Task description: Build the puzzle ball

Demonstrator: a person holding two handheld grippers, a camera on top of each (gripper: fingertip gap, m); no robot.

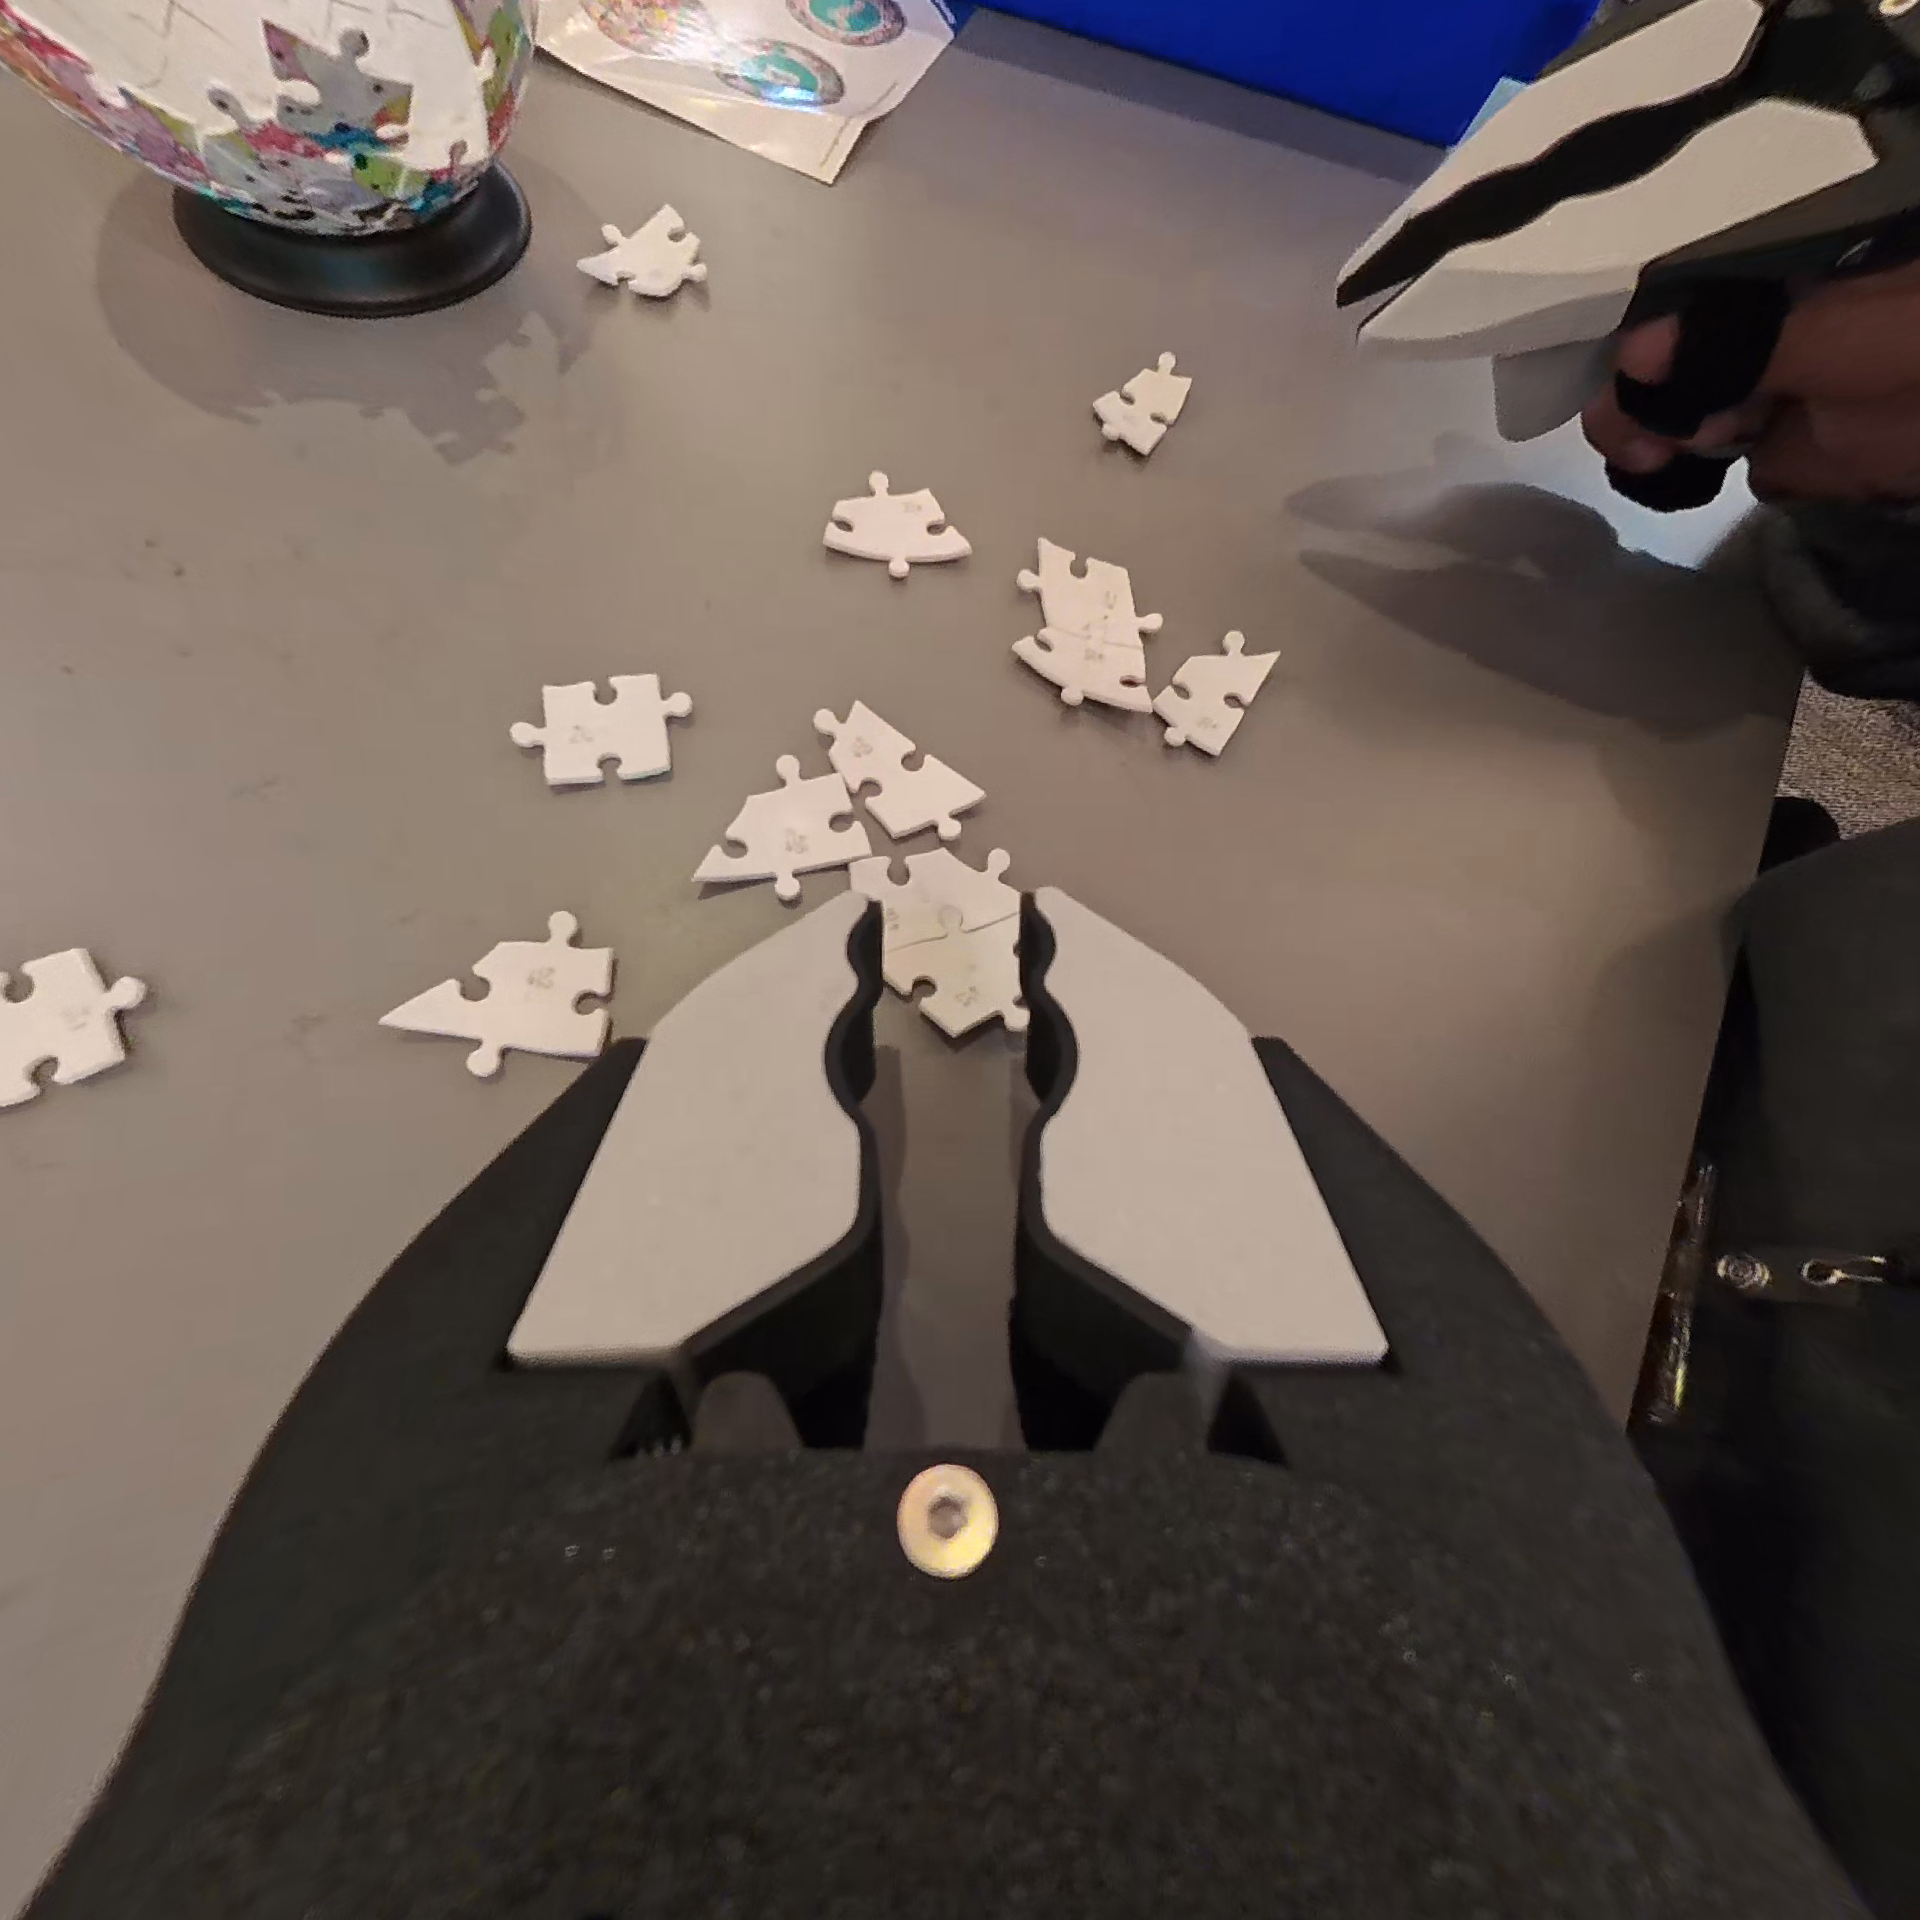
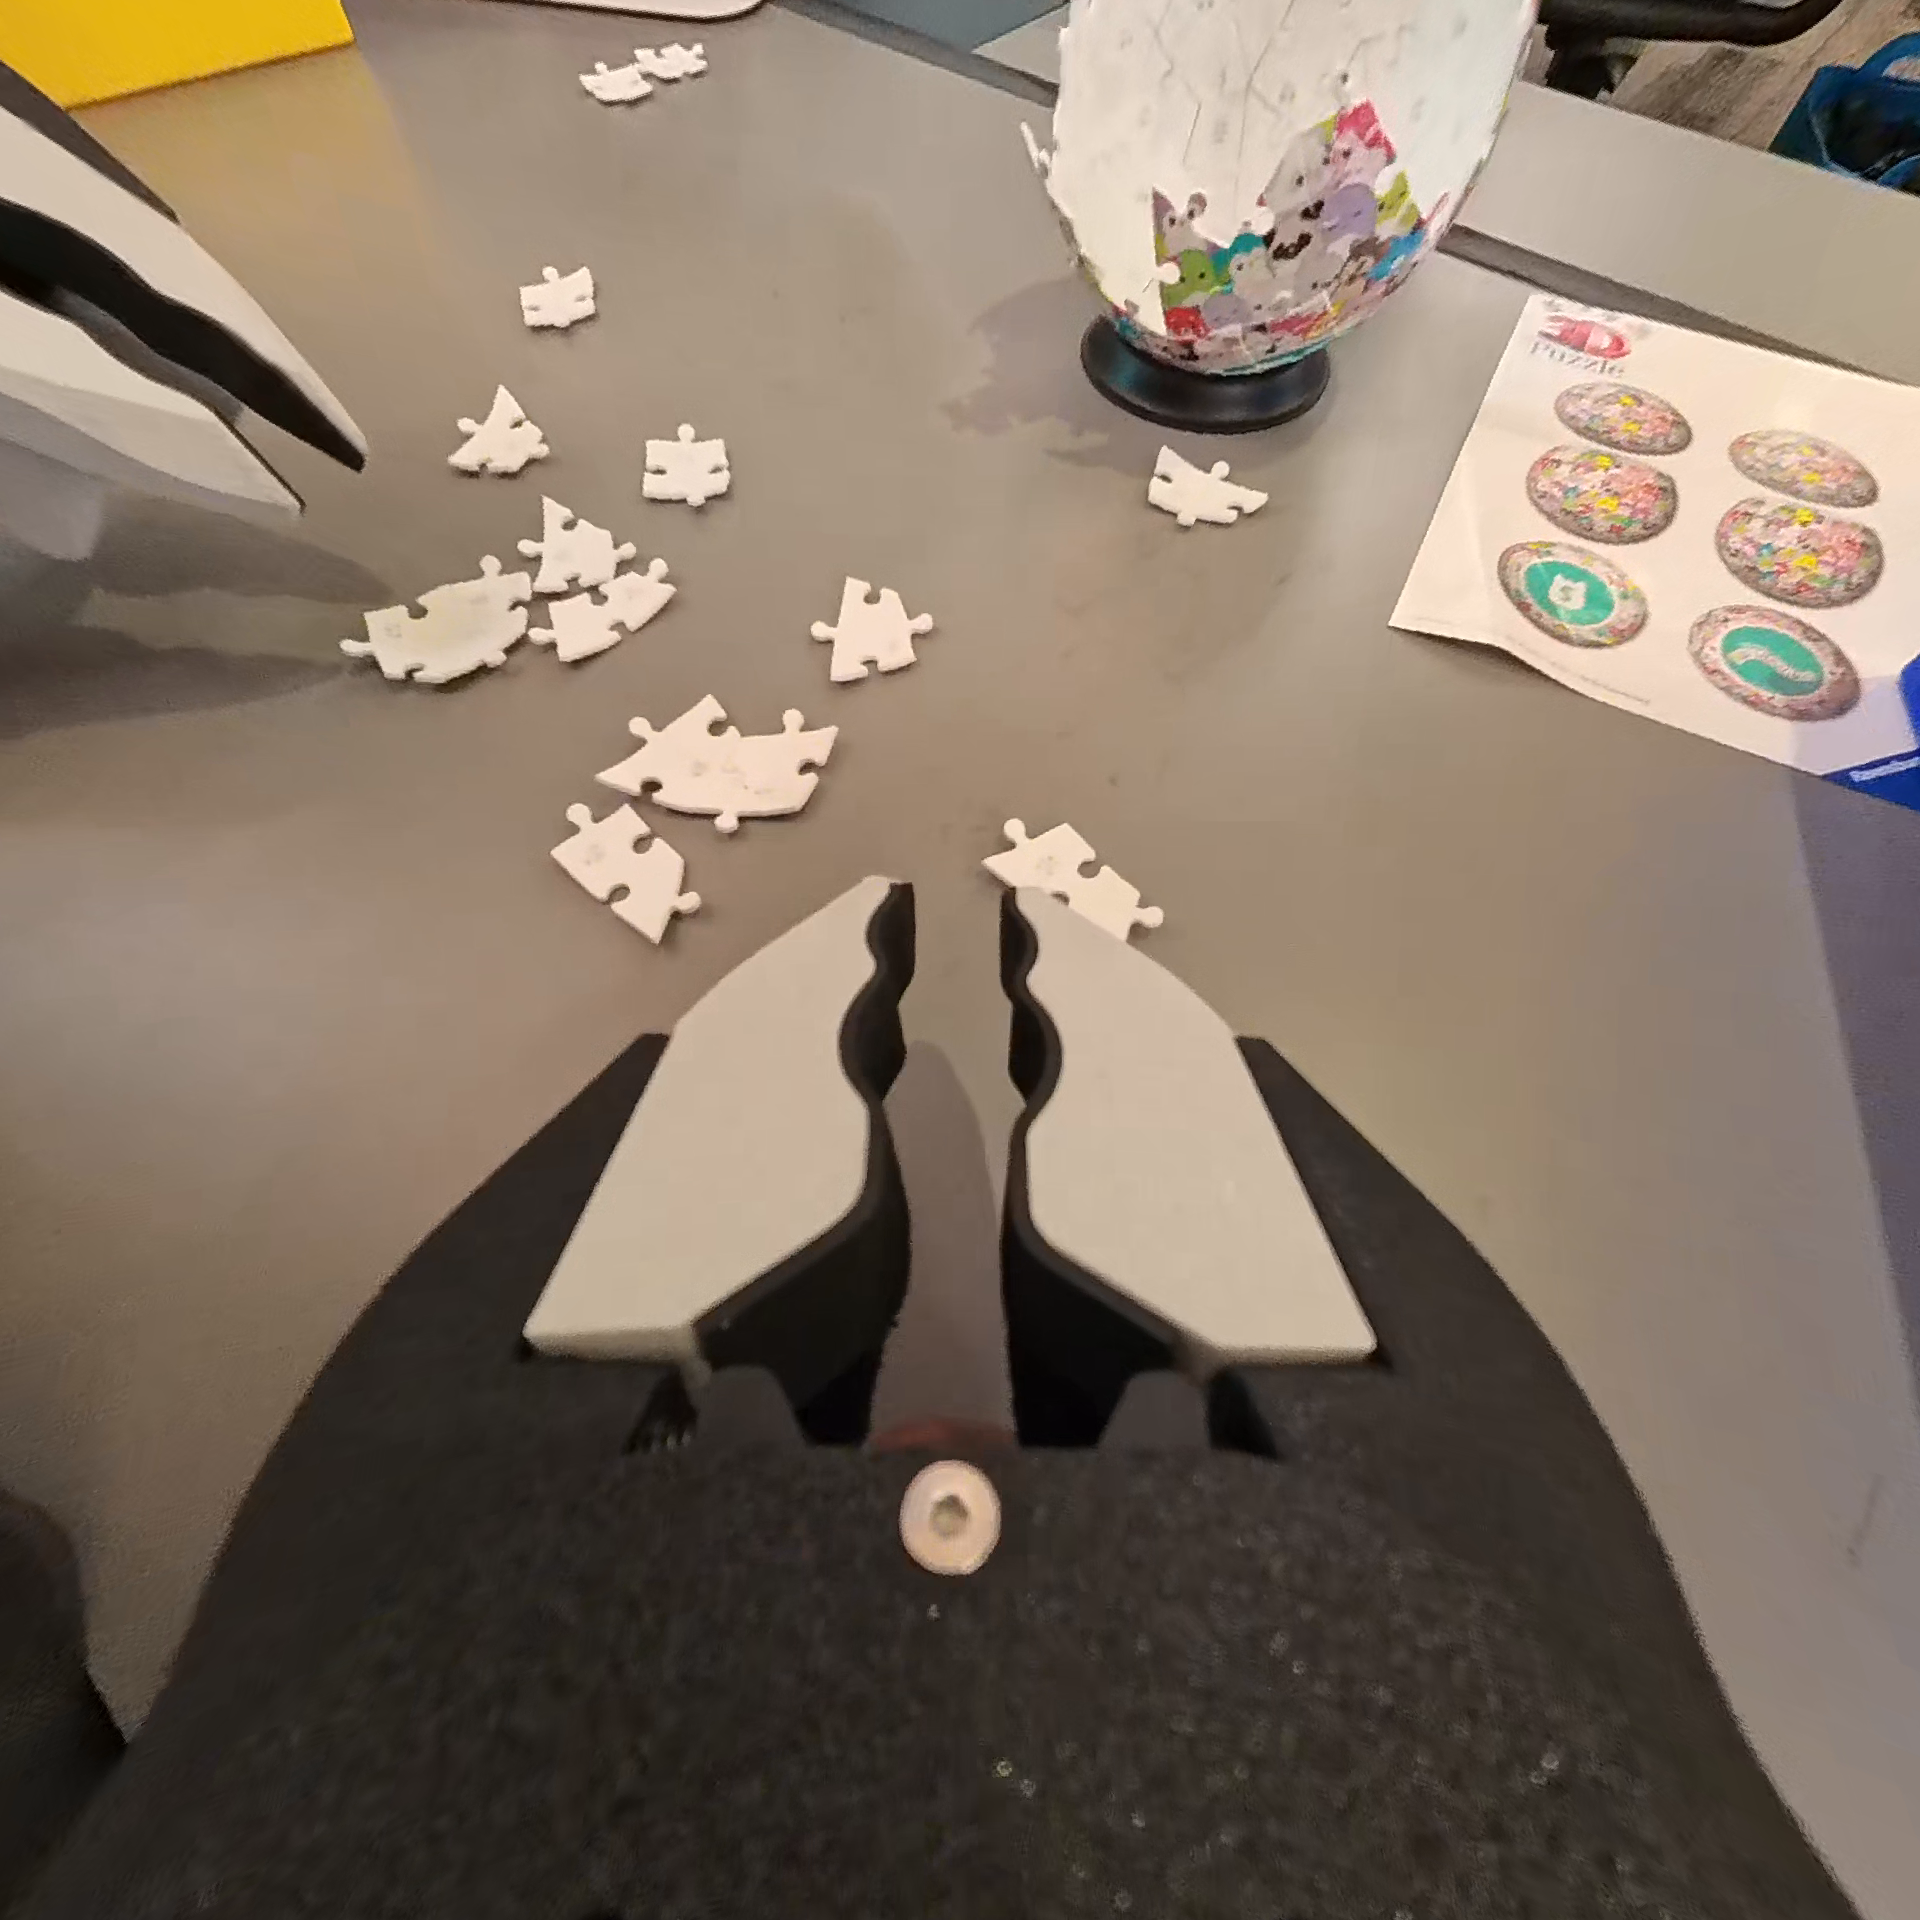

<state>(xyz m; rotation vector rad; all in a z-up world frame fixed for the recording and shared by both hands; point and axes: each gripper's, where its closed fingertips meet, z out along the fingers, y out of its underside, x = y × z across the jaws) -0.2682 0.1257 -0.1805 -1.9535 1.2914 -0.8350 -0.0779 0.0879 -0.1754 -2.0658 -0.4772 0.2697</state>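
grey table (image 1: 312, 623): work surface carrying all items below.

puzzle ball (image 2: 1278, 187): part-built, upright on a black ring stand (image 2: 1205, 379) at the far side of the table; lower band shows colourful print, upper section shows white piece backs, edge ragged and unfinished.

loose pieces (image 2: 717, 769): white side up, scattered between the grippers and the ball; some overlap or sit joined in pairs, others lie apart.

left gripper (image 1: 951, 914): fingers parted with a narrow gap, framing a joined white pair (image 1: 951, 956) on the table; whether the pads touch it cannot be told.

right gripper (image 2: 956, 904): fingers parted, nothing between them, bare table in the gap; one piece (image 2: 1070, 878) lies just beside the right fingertip.

printed sheet (image 2: 1683, 551): flat on the table to the right of the ball, showing round pictures.
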